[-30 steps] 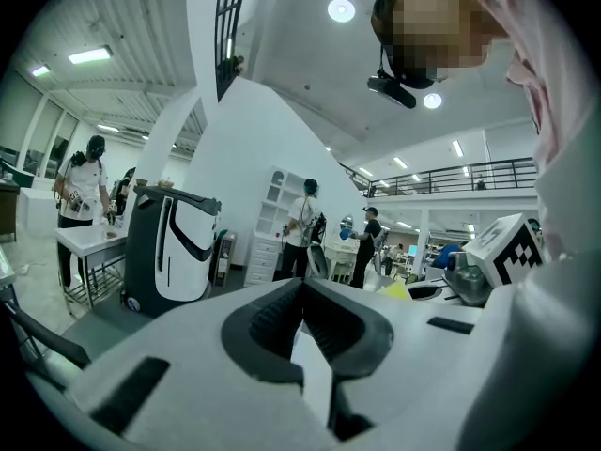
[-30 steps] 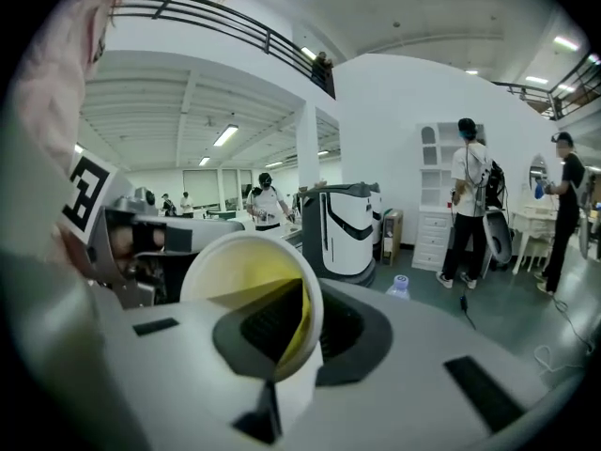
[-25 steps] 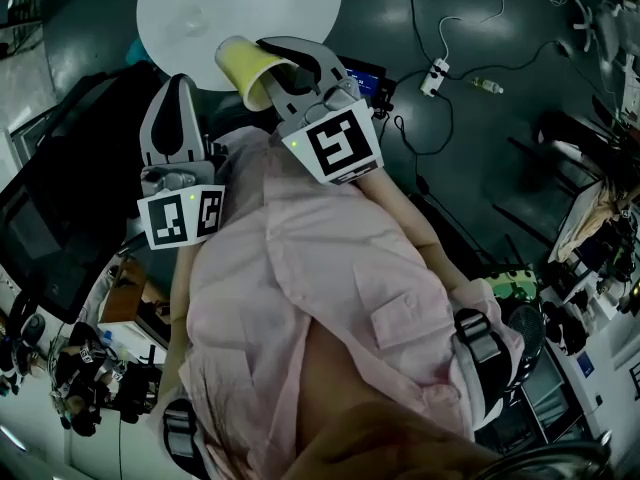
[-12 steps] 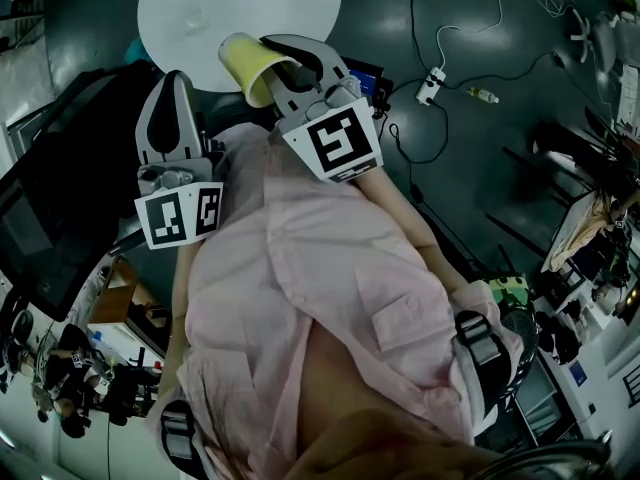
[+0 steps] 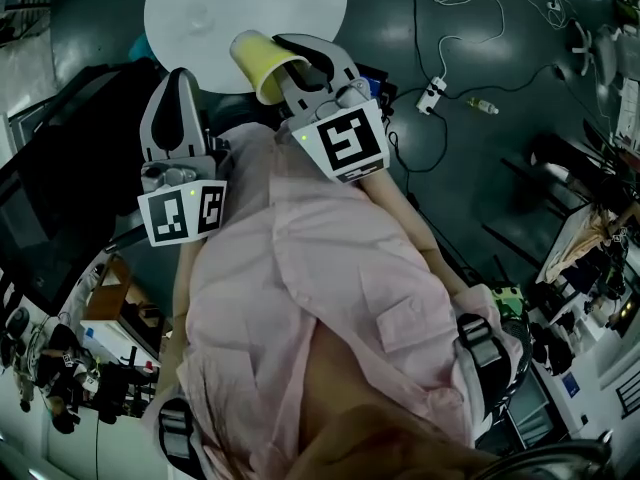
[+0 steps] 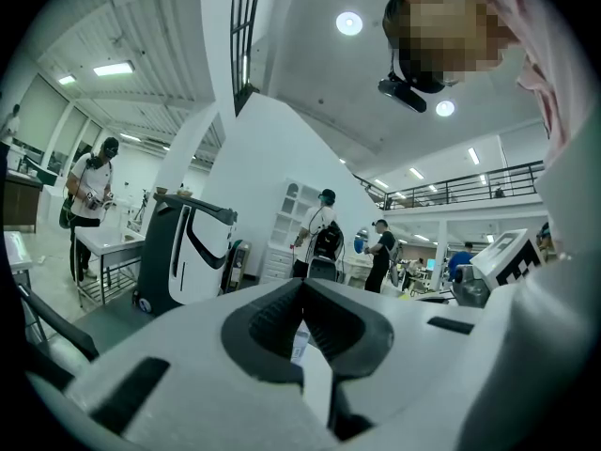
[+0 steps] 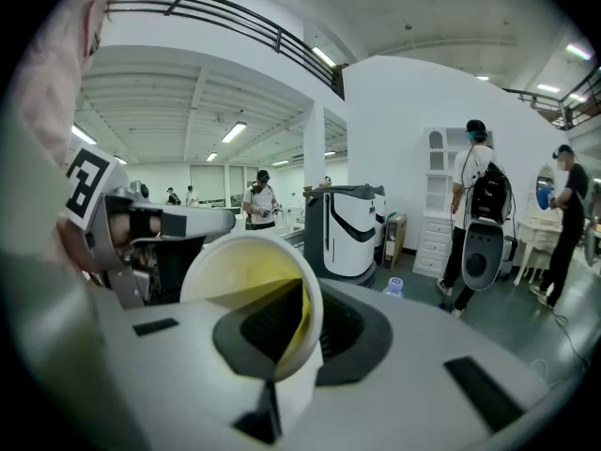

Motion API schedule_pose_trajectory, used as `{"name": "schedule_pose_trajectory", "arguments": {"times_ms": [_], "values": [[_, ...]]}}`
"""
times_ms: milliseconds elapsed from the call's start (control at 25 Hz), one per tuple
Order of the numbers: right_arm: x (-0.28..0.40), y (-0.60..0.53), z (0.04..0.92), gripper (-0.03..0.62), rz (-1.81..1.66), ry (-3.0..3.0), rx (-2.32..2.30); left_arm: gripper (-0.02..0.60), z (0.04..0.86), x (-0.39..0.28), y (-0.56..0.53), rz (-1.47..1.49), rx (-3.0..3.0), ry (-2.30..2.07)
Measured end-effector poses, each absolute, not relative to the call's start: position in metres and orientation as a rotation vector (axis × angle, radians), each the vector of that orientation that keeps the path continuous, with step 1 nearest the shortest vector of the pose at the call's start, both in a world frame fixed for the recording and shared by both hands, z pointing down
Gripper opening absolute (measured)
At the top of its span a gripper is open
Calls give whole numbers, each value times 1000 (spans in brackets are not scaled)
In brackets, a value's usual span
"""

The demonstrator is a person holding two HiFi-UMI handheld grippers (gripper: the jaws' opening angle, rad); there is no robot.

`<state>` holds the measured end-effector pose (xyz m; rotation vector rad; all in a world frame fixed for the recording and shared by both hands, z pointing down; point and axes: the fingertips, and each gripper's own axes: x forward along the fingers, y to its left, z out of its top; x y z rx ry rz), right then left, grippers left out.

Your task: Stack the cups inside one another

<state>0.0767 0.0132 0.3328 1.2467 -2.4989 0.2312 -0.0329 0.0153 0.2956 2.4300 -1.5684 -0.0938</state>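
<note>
Cup (image 7: 239, 271) — yellow, wall pinched between the jaws of right gripper (image 7: 302, 301), mouth facing back along the gripper, nothing nested inside | left gripper (image 6: 302, 306) — jaws together, empty, just beside the right | table (image 5: 300, 3) — white, round, beyond both tips | progress: judged early — one cup lifted, no stack made, partner cup not clearly seen
</note>
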Motion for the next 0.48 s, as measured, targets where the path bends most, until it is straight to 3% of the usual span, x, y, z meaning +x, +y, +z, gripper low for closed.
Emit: {"name": "schedule_pose_trajectory", "arguments": {"times_ms": [480], "values": [[85, 14, 335, 43, 242, -2487, 1274, 15, 298, -29, 15, -95, 2428, -1563]]}}
